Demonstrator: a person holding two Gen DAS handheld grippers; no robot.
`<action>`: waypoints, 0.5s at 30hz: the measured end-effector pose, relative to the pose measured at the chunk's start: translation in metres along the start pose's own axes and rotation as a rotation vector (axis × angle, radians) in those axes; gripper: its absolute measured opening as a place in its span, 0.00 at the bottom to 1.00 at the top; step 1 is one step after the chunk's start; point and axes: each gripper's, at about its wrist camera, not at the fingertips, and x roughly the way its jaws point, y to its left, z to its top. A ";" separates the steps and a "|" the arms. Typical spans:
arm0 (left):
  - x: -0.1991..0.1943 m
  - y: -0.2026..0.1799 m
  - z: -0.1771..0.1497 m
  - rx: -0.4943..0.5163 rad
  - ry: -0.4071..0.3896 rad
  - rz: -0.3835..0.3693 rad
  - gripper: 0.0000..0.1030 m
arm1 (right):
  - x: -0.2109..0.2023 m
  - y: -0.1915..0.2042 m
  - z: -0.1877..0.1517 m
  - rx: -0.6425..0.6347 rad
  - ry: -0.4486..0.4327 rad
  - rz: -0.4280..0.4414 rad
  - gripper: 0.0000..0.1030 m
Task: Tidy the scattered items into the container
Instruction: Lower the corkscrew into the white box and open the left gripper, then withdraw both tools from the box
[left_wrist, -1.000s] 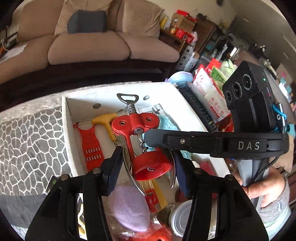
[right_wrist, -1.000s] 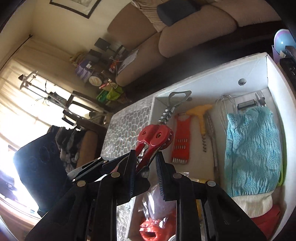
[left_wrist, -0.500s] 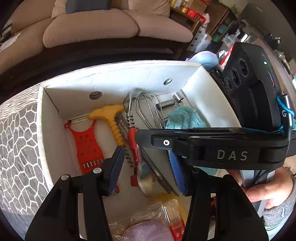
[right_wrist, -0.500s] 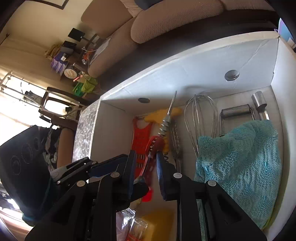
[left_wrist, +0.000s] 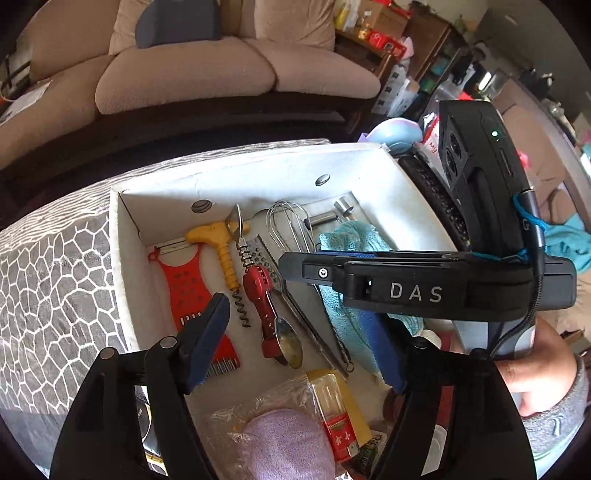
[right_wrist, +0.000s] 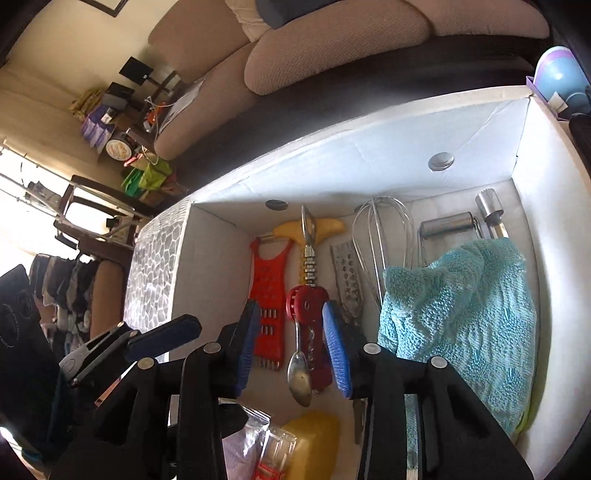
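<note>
A red winged corkscrew (left_wrist: 260, 306) lies on the floor of the white box (left_wrist: 258, 162), beside a red slicer (left_wrist: 186, 288) and a yellow-handled corkscrew (left_wrist: 221, 251). My left gripper (left_wrist: 295, 334) hangs over the box's near end with its jaws opening wide and nothing between the pads. My right gripper (right_wrist: 291, 343) straddles the red corkscrew (right_wrist: 308, 306). Its jaws are opening and its blue pads stand on either side of the red body without pressing it. From the left wrist view the right gripper (left_wrist: 295, 267) reaches in from the right.
The box (right_wrist: 369, 158) also holds a whisk (right_wrist: 382, 236), a metal grater (right_wrist: 347, 273), a teal towel (right_wrist: 461, 306), a bagged purple sponge (left_wrist: 284, 443) and a yellow pack (left_wrist: 332, 398). A patterned grey cloth (left_wrist: 48, 295) lies left of it. A sofa (left_wrist: 184, 74) stands behind.
The red corkscrew was held upright above the box by both grippers. It has come down and now lies flat inside, and both sets of jaws have spread apart from it.
</note>
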 end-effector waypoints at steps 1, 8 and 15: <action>-0.003 -0.002 -0.001 0.007 -0.004 0.008 0.73 | -0.003 0.000 -0.001 -0.003 -0.005 -0.010 0.40; -0.035 -0.006 -0.016 -0.009 -0.034 -0.015 0.76 | -0.035 0.005 -0.018 -0.032 -0.034 -0.057 0.52; -0.054 -0.016 -0.045 0.024 -0.038 0.128 0.98 | -0.064 0.022 -0.045 -0.095 -0.073 -0.123 0.73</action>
